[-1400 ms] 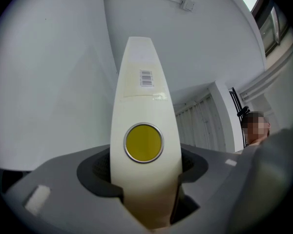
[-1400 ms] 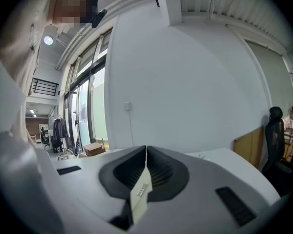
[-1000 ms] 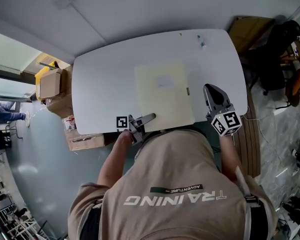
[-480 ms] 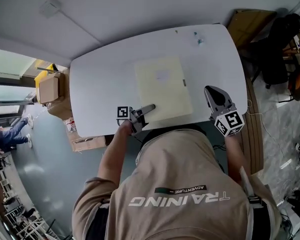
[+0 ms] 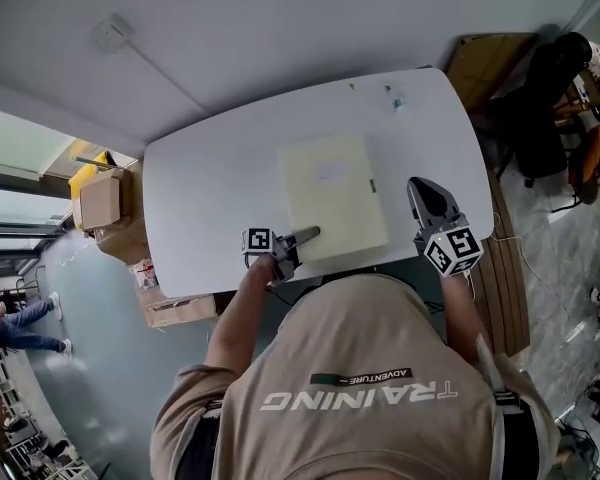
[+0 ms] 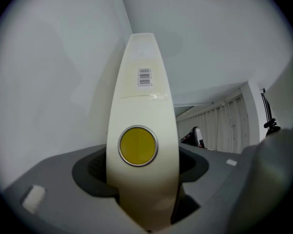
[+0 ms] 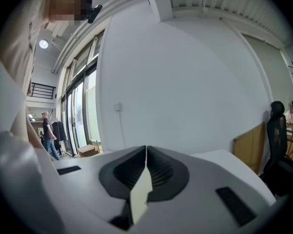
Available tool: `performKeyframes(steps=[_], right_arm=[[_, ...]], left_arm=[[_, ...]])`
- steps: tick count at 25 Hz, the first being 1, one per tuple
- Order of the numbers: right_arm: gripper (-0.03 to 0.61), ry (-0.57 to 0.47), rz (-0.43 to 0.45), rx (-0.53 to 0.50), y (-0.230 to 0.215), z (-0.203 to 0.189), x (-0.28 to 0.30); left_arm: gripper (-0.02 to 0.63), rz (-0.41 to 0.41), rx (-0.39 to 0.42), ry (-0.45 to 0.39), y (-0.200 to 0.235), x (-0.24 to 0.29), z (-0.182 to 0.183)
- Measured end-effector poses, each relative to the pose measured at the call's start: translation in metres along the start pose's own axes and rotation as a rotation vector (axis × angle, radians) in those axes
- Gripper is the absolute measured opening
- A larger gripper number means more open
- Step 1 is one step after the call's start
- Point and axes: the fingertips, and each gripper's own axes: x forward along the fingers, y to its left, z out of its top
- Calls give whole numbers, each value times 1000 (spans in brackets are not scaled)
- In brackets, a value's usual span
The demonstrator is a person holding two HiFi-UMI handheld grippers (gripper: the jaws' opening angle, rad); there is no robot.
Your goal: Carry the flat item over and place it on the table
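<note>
A flat cream folder point(image 5: 332, 193) lies on the white table point(image 5: 210, 188), close to its near edge. My left gripper point(image 5: 310, 234) reaches in from the left and is shut on the folder's near left corner. In the left gripper view the folder point(image 6: 142, 91) fills the gap between the jaws and shows a round yellow button point(image 6: 138, 146) and a barcode label point(image 6: 144, 76). My right gripper point(image 5: 420, 183) hovers a little to the right of the folder, apart from it. Its jaws meet in a closed line point(image 7: 146, 152) and point at the wall.
Cardboard boxes point(image 5: 102, 173) and a yellow bin point(image 5: 85, 148) stand off the table's left end. Small items point(image 5: 395, 98) sit at its far right corner. A wooden board point(image 5: 490, 53) and a dark office chair point(image 5: 550, 108) are at the right. A person point(image 7: 47, 130) stands by the windows.
The head view has shifted a little. The left gripper stays on the folder's near left corner, and the right gripper keeps its place beside the folder.
</note>
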Motion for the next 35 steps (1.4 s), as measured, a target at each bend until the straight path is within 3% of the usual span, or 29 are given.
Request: performKeyframes(steps=[6, 10, 14, 18, 26, 28, 30, 35], right_arm=[[9, 14, -4, 1, 2, -5, 1], [9, 16, -9, 22, 4, -13, 2], [9, -2, 7, 24, 12, -10, 11], [9, -2, 30, 8, 17, -8, 12], [9, 9, 12, 15, 11, -17, 1], [9, 10, 14, 8, 11, -15, 1], [8, 13, 22, -11, 13, -12, 2], [9, 33, 57, -92, 25, -4, 12]], left_arm=[[348, 164, 45, -70, 12, -7, 13], [386, 338, 88, -61, 17, -14, 12], [472, 524, 205, 35, 20, -15, -1], [492, 673, 347, -6, 16, -27, 15], [497, 695, 428, -49, 7, -43, 29], [497, 685, 480, -78, -4, -46, 36], [495, 664, 587, -116, -25, -46, 45], [495, 648, 998, -283, -104, -45, 75]])
